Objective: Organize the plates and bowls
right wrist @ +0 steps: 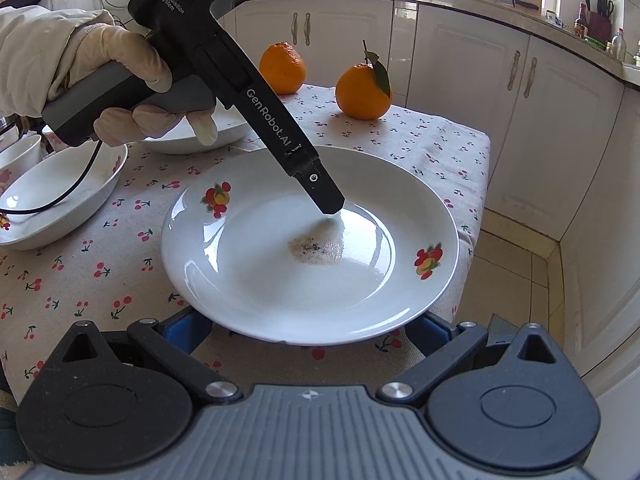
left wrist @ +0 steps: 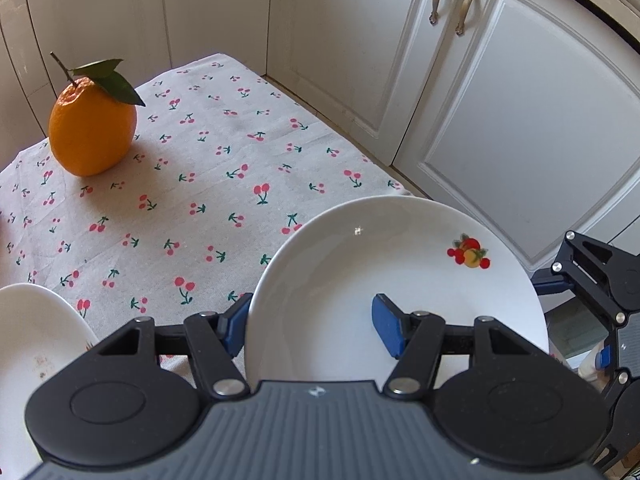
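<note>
A white plate with fruit decals and a brown smear in its middle sits at the right edge of the cherry-print table, partly overhanging it. My left gripper is shut on the plate's rim. One blue pad presses on the inside and the other pad is at the outer edge. My right gripper is open, its fingers spread wide with the tips hidden under the near rim. I cannot tell whether the plate rests on them.
A white bowl stands left of the plate. A second bowl and a cup are behind it. Two oranges sit at the far side. White cabinets face the table's edge. A gloved hand holds the left gripper.
</note>
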Demonstrator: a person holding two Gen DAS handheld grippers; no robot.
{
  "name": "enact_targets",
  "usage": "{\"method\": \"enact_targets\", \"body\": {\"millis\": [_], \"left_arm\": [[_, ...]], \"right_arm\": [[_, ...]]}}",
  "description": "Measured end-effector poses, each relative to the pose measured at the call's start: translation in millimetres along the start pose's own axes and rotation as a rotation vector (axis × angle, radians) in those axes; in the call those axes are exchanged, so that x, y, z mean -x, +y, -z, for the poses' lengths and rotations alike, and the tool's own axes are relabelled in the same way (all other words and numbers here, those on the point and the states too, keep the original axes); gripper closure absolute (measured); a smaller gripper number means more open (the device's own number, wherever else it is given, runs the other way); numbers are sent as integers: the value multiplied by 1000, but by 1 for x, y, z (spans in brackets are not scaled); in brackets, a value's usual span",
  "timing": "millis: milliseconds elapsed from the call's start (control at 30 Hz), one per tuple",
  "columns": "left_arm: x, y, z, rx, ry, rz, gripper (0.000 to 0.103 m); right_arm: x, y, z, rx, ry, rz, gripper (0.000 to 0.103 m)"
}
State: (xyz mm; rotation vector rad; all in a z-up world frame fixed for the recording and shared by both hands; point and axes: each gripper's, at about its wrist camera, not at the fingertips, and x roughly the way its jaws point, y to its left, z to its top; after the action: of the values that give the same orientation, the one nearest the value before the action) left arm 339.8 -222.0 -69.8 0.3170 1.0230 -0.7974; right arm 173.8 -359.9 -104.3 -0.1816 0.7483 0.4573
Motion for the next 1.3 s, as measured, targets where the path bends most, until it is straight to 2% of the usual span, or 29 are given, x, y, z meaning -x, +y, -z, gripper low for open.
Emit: {"method": "enact_targets", "body": {"millis": [233, 400, 567, 867, 1033, 1167, 1300], "left_arm": [[6, -4, 2, -21, -18, -29, 34], [36, -10, 8, -25, -66, -61, 29], [83, -23, 25, -30, -131, -124, 24], [150, -56, 86, -34, -227, -214, 19], [169, -65, 124, 19, -234, -222, 18], [173, -70, 156, 43, -250, -285, 18], [174, -69, 188, 92, -263, -309, 18]], "right_arm": [[6, 1, 0, -9, -4, 7, 0], [24, 15, -2, -2, 4, 74, 0], [54, 39, -4, 18, -46, 102, 0], [83, 87, -4, 1, -162, 88, 0], [84, 103, 1, 11, -167, 64, 0], [82, 111, 3, 18, -160, 55, 0], [80, 116, 3, 18, -155, 43, 0]]}}
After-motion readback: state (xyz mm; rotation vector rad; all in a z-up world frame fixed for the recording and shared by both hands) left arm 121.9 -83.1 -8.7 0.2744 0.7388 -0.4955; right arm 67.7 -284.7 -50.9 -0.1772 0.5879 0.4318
